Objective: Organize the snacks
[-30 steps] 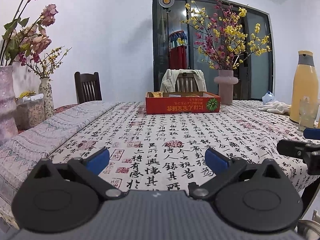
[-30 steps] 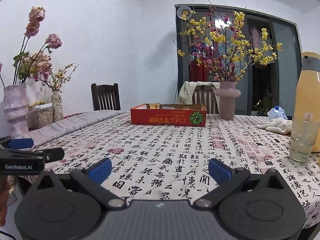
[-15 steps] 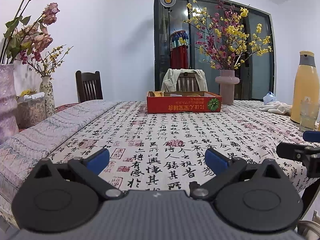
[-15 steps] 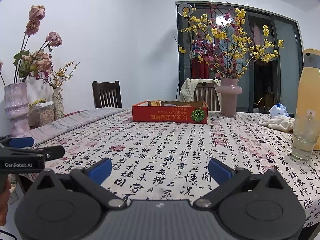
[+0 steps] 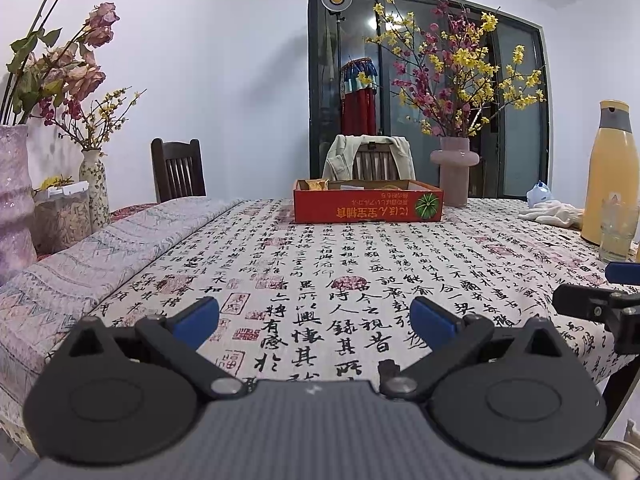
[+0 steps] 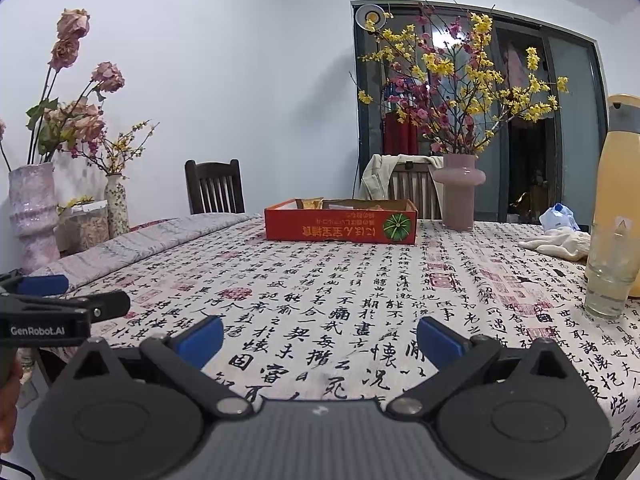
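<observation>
Nearest the cameras, the left tongs [image 5: 314, 318] and the right tongs [image 6: 320, 338] are both hovering spread wide over the near edge of the table [image 5: 360, 264], gripping nothing. Each is poking into the other's view, cut off by the frame edge. To the right, a drinking glass [image 6: 610, 276] is standing just in front of a yellow flask [image 6: 624, 184], whose far side is running out of frame. Farther back, toward the far edge of the table, a red cardboard tray [image 6: 340, 229] is sitting flat, its long axis running left to right, its long side facing the cameras. Its printed lettering is reading upside down, beside a green round emblem. Snack packets [image 6: 312, 203] are peeking over its rim; most of the contents are staying hidden behind the wall. A pink vase [image 6: 459, 192] is standing just beside the tray's right end.
</observation>
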### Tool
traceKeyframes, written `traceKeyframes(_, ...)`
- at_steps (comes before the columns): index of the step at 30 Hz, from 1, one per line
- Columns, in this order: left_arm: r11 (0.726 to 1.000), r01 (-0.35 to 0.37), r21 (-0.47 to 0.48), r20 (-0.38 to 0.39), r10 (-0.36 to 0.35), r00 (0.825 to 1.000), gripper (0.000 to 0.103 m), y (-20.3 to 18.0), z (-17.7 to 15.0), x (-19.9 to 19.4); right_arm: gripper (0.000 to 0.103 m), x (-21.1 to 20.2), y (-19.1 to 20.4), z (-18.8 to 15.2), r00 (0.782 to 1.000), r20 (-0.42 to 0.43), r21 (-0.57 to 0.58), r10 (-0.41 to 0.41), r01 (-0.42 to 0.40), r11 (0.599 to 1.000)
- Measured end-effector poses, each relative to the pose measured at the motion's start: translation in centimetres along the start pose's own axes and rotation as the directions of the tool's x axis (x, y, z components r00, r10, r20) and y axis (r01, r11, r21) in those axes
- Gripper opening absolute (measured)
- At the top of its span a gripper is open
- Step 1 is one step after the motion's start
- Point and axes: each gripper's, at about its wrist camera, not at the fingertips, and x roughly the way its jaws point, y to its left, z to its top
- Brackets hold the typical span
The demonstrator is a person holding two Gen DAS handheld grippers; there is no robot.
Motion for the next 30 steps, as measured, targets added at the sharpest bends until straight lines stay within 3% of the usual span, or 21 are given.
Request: traceKeyframes(30,1.0,-0.011,0.0,-0.003,0.011,1.0,0.103,0.08,0.1,-0.03,0.103,0.14,-0.02,0.04,1.0,-0.006,-0.002,0.0,0.0,1.0)
